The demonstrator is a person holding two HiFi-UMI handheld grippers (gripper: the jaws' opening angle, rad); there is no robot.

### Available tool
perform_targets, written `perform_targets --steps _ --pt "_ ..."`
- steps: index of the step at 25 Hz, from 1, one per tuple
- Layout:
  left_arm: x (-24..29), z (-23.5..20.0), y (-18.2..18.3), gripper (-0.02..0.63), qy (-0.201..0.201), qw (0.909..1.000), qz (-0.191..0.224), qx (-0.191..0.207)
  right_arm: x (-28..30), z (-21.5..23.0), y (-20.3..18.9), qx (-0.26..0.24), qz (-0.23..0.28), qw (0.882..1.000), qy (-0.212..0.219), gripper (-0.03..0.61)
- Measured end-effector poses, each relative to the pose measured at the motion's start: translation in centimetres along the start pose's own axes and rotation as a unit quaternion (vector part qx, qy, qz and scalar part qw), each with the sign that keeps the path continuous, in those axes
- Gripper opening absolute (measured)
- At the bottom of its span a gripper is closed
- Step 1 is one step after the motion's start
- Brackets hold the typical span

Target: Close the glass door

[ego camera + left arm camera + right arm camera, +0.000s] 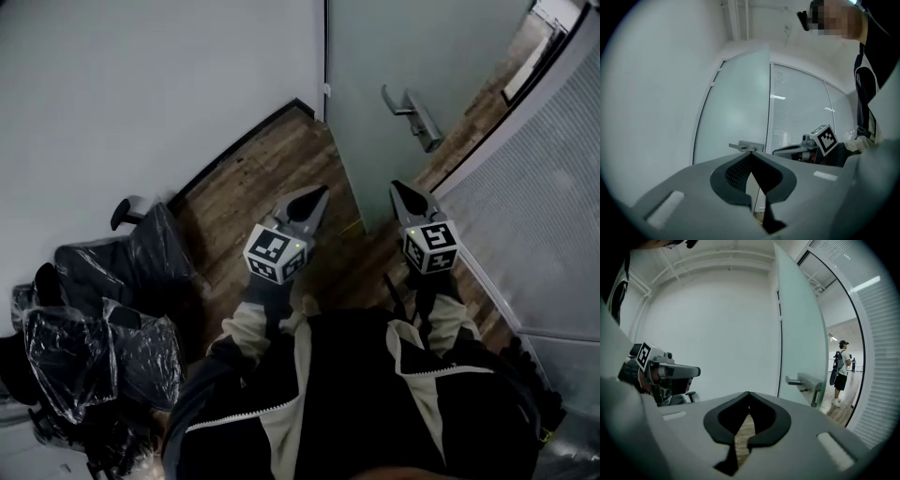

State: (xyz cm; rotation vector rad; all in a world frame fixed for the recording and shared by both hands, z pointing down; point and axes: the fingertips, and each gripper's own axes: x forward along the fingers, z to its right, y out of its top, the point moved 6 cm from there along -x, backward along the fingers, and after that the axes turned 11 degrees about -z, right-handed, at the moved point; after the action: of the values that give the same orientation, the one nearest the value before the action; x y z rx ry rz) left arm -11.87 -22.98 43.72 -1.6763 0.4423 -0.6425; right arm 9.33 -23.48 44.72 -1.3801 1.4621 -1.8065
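The frosted glass door [412, 56] stands open ahead of me, its metal lever handle [412, 111] pointing left in the head view. My left gripper [317, 195] and right gripper [401, 189] hang side by side over the wooden floor, short of the door, both shut and holding nothing. In the left gripper view the door [736, 108] fills the middle, its handle [746, 146] just above the closed left gripper [751, 153]. The right gripper view has the door [797, 333] edge-on to the right, its handle [802, 383] beyond the closed right gripper [748, 393].
A white wall [141, 84] runs along the left. Chairs wrapped in plastic [103, 319] crowd the lower left. A glass partition with blinds [544, 197] closes off the right side. Through the doorway a person [840, 371] stands in the corridor.
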Motion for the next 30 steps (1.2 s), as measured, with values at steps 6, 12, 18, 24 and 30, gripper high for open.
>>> perform_targets --steps 6,12,18,24,30 --pt "2.3 -4.1 1.6 0.005 -0.029 0.9996 0.003 0.004 2.5 0.9 1.9 -0.001 -0.004 0.999 -0.034 0.006" --pt "7.3 -5.5 2.4 0.005 -0.055 0.9985 -0.001 -0.002 4.5 3.9 2.3 0.006 -0.001 0.999 -0.044 0.006" --pt "13.4 -5.3 4.6 0.005 -0.088 0.9961 -0.006 0.001 5.1 7.3 2.8 0.018 0.007 0.999 -0.049 0.006" --pt "18.2 -5.6 6.3 0.005 -0.131 0.9912 -0.009 0.016 5.6 8.8 3.7 0.017 0.013 0.997 -0.078 0.006" --pt "22.0 -6.3 6.4 0.005 -0.203 0.9786 -0.033 0.017 6.1 9.3 4.5 -0.074 -0.047 0.978 -0.187 0.006"
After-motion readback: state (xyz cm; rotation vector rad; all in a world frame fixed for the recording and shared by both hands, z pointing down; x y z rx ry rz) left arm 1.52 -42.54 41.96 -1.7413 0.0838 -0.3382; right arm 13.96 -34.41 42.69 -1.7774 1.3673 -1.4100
